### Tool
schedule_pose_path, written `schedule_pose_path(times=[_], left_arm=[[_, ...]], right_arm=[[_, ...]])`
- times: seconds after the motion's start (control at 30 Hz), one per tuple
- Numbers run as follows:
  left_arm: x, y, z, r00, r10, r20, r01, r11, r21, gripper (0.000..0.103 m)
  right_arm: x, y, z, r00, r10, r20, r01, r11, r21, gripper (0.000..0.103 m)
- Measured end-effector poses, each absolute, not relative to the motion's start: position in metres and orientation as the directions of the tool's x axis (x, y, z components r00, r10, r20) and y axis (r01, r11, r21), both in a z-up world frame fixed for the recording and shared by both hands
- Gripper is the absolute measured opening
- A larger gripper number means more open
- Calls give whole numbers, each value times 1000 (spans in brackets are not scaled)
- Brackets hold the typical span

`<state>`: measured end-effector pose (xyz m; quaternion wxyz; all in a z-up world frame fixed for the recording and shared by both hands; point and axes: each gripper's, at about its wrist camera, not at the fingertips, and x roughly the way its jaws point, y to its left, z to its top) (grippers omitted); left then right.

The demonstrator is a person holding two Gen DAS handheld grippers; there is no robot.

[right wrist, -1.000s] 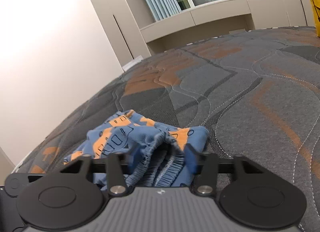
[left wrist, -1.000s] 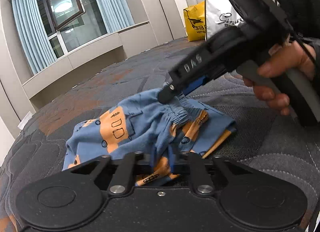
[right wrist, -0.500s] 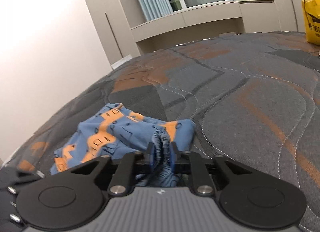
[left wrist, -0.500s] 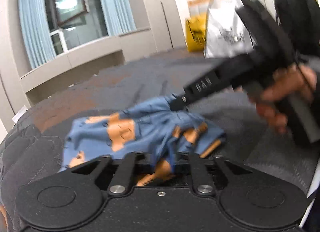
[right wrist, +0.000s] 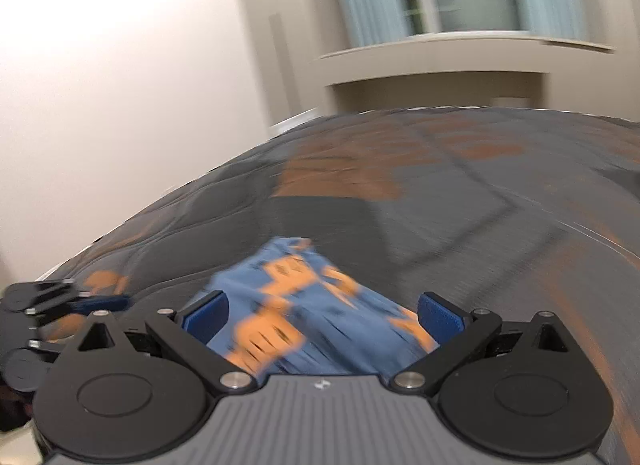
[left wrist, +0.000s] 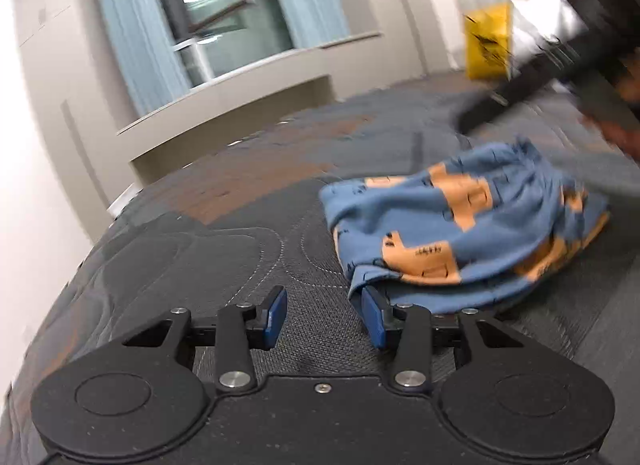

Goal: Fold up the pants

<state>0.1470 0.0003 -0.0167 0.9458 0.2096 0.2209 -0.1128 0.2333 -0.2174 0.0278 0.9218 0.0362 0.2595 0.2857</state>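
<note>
Blue-and-orange printed pants (left wrist: pixel 464 221) lie bundled on the grey and orange quilted bed (left wrist: pixel 248 201), released by both tools. Left gripper (left wrist: pixel 324 315): jaws opening, nothing between the blue pads; the pants sit just beside its right finger, whereas a second ago that gripper was clenched on the fabric directly in front of it. Right gripper (right wrist: pixel 324 315): jaws spread wide and opening, the pants (right wrist: pixel 304 313) lying beneath and between the fingers without pad contact; half a second ago they pinched the gathered waistband. Beyond the pants, the right gripper appears blurred in the left view (left wrist: pixel 520 85), now lifted clear of the fabric. Window and curtains stand behind the bed.
</note>
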Motion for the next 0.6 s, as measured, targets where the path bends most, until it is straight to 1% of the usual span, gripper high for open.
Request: schedule_pose_path(times=[0.1, 0.2, 0.23, 0.27, 0.3, 0.37, 0.4, 0.43, 0.47, 0.53, 0.6], left_arm=[[157, 7, -20, 870, -133, -475, 328, 875, 356, 45], [163, 12, -23, 852, -192, -487, 383, 863, 329, 45], [165, 11, -24, 849, -204, -487, 395, 857, 330, 45], [166, 11, -25, 848, -212, -485, 405, 851, 335, 43], [167, 10, -26, 848, -218, -483, 411, 845, 341, 41], [169, 6, -27, 842, -236, -486, 428, 840, 334, 23], [171, 5, -28, 836, -247, -491, 439, 837, 326, 16], [174, 4, -29, 826, -260, -500, 455, 831, 319, 0], [175, 2, -29, 817, -269, -510, 469, 825, 315, 0], [173, -2, -31, 822, -256, -508, 461, 824, 331, 0], [168, -2, -29, 832, -265, -487, 458, 824, 334, 0]], right_arm=[[270, -196, 36, 614, 614, -497, -585, 776, 236, 103], [308, -171, 35, 540, 636, -552, -620, 744, 249, 101], [320, -163, 34, 522, 642, -562, -627, 735, 257, 94], [330, -157, 31, 502, 650, -571, -631, 726, 273, 90], [342, -149, 28, 474, 660, -583, -632, 716, 297, 83], [358, -134, 20, 448, 659, -604, -631, 712, 308, 73], [363, -129, 17, 448, 645, -619, -631, 718, 292, 61], [365, -124, 13, 455, 628, -632, -627, 730, 274, 40], [368, -122, 9, 461, 618, -637, -620, 738, 267, 30], [369, -121, 3, 451, 628, -634, -618, 732, 286, 17], [364, -120, 1, 463, 623, -631, -628, 732, 262, 12]])
